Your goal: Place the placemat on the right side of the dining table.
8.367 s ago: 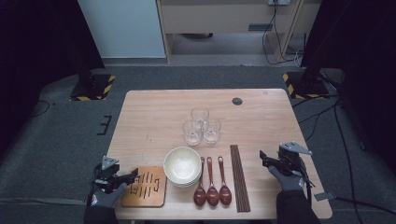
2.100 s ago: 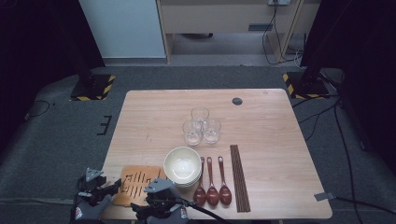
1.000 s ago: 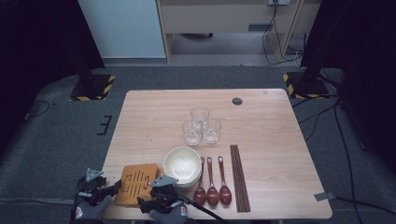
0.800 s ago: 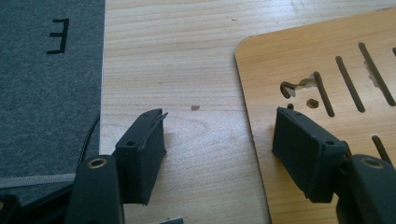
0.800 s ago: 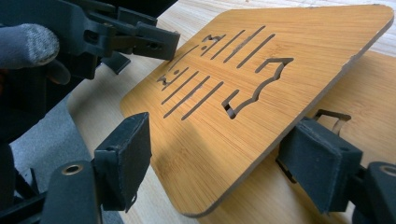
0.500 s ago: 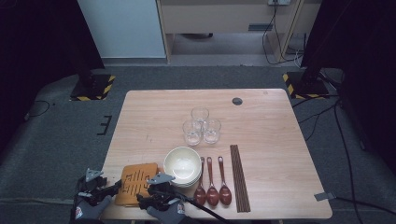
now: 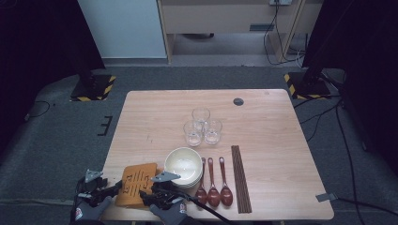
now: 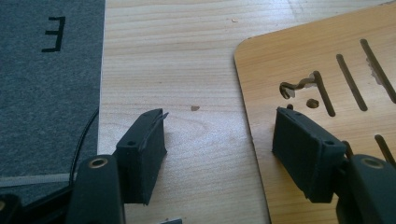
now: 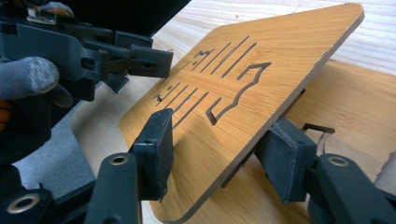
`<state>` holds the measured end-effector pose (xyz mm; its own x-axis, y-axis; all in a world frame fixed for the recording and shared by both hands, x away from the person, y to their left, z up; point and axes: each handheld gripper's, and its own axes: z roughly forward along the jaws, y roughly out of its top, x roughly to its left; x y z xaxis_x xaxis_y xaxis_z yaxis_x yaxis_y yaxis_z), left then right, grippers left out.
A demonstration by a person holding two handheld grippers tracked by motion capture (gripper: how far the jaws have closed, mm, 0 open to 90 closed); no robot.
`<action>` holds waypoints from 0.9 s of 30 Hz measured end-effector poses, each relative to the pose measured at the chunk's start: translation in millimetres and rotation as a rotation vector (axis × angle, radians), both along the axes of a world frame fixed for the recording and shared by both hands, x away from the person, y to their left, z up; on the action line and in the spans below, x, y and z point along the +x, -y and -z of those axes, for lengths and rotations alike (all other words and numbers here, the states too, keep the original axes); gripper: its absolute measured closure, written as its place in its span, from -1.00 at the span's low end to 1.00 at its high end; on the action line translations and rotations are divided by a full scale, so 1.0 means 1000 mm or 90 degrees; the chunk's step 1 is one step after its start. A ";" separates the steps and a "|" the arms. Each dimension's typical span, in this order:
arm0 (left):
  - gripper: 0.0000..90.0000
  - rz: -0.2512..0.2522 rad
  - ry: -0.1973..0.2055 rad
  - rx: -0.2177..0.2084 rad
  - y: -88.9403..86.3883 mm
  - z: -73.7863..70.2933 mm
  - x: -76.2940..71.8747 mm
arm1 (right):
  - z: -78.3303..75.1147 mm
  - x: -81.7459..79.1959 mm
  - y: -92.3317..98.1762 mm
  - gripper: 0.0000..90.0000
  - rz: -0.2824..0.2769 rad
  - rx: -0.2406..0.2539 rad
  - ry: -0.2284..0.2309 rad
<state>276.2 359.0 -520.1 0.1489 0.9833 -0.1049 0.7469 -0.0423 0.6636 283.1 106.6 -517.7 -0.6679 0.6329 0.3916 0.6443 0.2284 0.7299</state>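
A slotted bamboo board (image 7: 136, 180) lies at the table's front left corner. In the right gripper view the board (image 9: 261, 60) is tilted, one edge raised off a like-coloured wooden surface (image 9: 364, 107) beneath. My right gripper (image 9: 222, 149) has that edge between its jaws, one jaw over the top face and one under it. The jaws have just been closing, and the pads do not clamp it flat. In the high view the right gripper (image 7: 148, 192) reaches in from the board's right. My left gripper (image 8: 219, 140) is open, one jaw over the board's (image 8: 327, 56) left edge, the other on the table.
A stack of white bowls (image 7: 184, 164) stands just right of the board, then three brown spoons (image 7: 213, 183) and dark chopsticks (image 7: 240, 178). Three glasses (image 7: 202, 126) cluster mid-table, a black disc (image 7: 238, 101) farther back. The table's front edge runs right under both hands.
Eight seconds ago the grippers stood at opposite front corners; the right one has since crossed to the board. Over the last second neither hand has shifted and the board stays in place.
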 end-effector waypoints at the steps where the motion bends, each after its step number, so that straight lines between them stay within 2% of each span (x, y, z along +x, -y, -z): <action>1: -0.26 0.000 0.000 -0.002 0.000 0.000 0.000 | 0.000 0.000 0.000 0.07 0.000 0.001 0.001; 4: -0.22 0.001 0.002 -0.009 0.000 0.000 0.000 | -0.002 0.000 -0.001 0.07 -0.001 -0.002 0.008; 9: -0.19 0.004 0.004 -0.015 0.000 0.001 0.000 | -0.002 0.000 -0.007 -0.01 -0.009 -0.010 0.001; 15: -0.21 0.001 0.006 -0.017 0.000 0.001 0.000 | -0.003 0.002 -0.007 0.09 -0.006 0.005 -0.009; 19: -0.36 -0.002 0.010 -0.022 0.000 0.002 0.000 | -0.005 0.002 -0.005 0.15 -0.007 0.014 -0.014; 20: -0.46 -0.002 0.012 -0.023 0.000 0.002 0.000 | -0.005 0.002 -0.004 0.18 -0.007 0.020 -0.020; 27: -0.56 -0.005 0.027 -0.031 0.000 0.000 0.000 | -0.005 0.003 0.001 0.33 0.004 0.038 -0.028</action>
<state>276.0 358.7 -519.9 0.1460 0.9783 -0.1469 0.7180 -0.0026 0.6961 285.7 105.9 -512.3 -0.6461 0.6109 0.4575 0.6766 0.1812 0.7137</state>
